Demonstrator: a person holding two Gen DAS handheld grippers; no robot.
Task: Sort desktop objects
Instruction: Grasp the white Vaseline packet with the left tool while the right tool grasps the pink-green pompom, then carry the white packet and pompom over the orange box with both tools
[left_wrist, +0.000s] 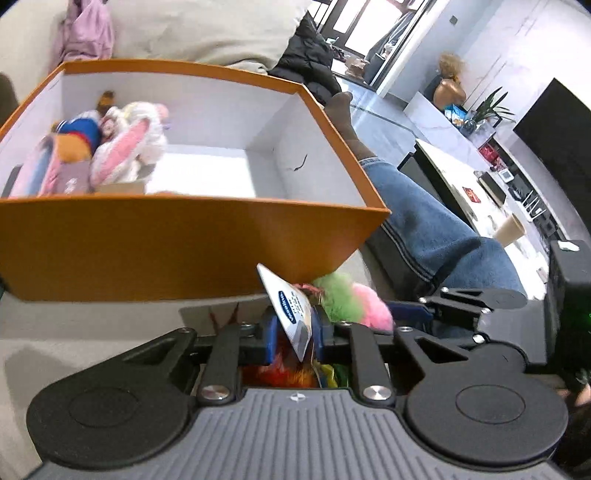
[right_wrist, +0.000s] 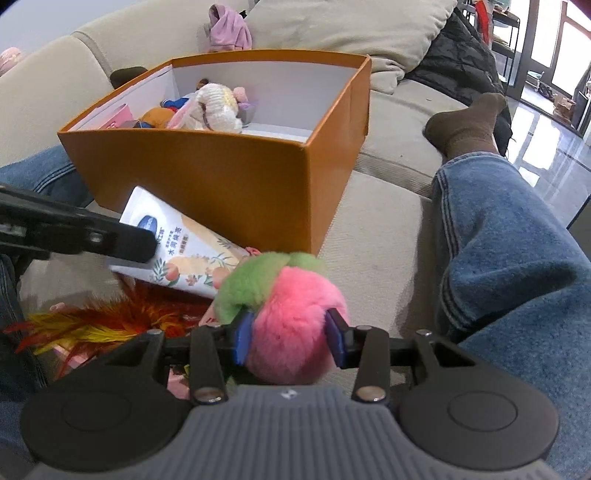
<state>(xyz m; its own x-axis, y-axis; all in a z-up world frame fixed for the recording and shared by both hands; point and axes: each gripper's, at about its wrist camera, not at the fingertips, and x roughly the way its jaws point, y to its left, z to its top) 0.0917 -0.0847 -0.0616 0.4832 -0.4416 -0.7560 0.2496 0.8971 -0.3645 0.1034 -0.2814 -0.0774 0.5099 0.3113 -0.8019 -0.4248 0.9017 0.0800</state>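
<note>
My left gripper (left_wrist: 293, 336) is shut on a white lotion tube (left_wrist: 288, 310), held edge-on just in front of the orange box (left_wrist: 147, 243). The tube also shows in the right wrist view (right_wrist: 181, 254), with the left gripper's finger (right_wrist: 110, 236) across it. My right gripper (right_wrist: 290, 334) is shut on a pink and green plush peach (right_wrist: 288, 317), low over the sofa seat, in front of the orange box (right_wrist: 229, 184). The peach shows in the left wrist view (left_wrist: 354, 302) too. Plush toys (left_wrist: 125, 147) and other items lie in the box's left end.
Orange and yellow feathers (right_wrist: 99, 321) lie on the beige sofa seat (right_wrist: 376, 236) under the tube. The person's jeans leg (right_wrist: 509, 251) and brown sock (right_wrist: 465, 125) lie to the right. A purple garment (right_wrist: 229, 29) and a cushion sit behind the box. A marble table (left_wrist: 476, 184) stands beyond.
</note>
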